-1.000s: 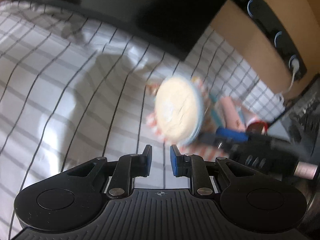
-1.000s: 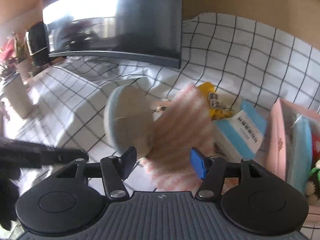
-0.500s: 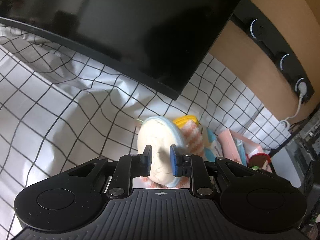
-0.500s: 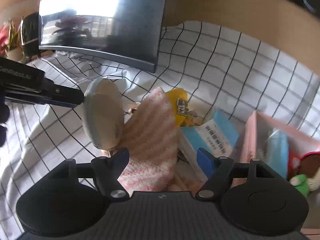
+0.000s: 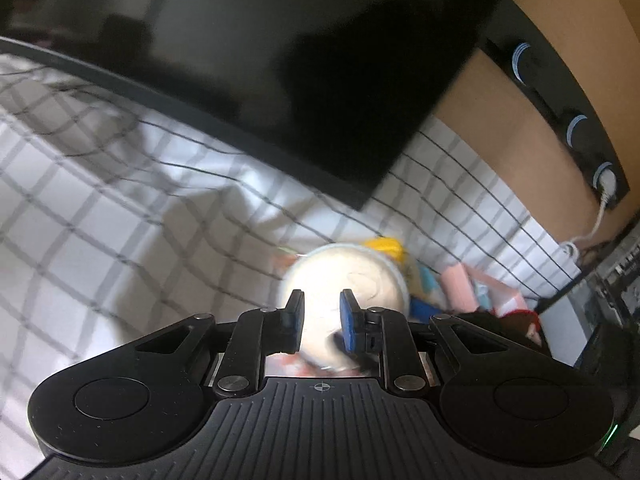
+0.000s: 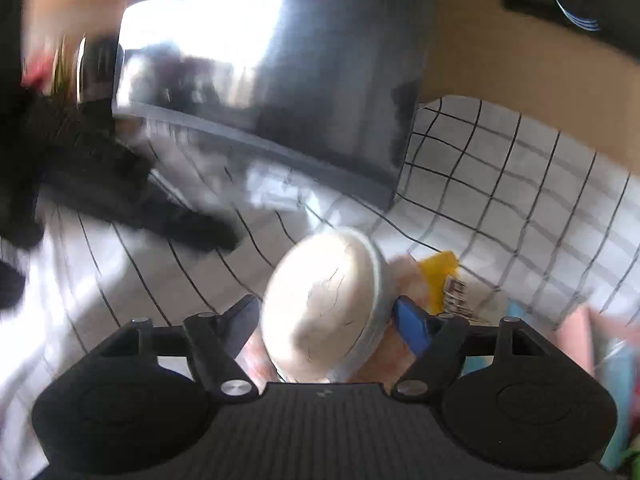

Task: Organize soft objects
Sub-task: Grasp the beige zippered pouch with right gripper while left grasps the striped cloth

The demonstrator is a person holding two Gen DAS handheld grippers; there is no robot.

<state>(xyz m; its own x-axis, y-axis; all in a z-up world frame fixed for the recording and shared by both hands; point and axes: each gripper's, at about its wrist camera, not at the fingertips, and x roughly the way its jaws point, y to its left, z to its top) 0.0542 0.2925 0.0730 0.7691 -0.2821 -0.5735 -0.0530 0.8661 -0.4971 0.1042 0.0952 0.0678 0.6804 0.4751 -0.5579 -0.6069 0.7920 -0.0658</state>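
Though left claw (image 5: 320, 300) is closed, right claw (image 6: 325, 305), just opened, loosely straddles round cushion (image 6: 320, 280).

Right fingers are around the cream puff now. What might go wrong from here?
The right gripper fingers have just been opening, with the round cream puff between them, tilted on edge: it may topple or slip as they close. The pink cloth lies underneath and might get pinched too. Both views are blurred, so aim is uncertain.
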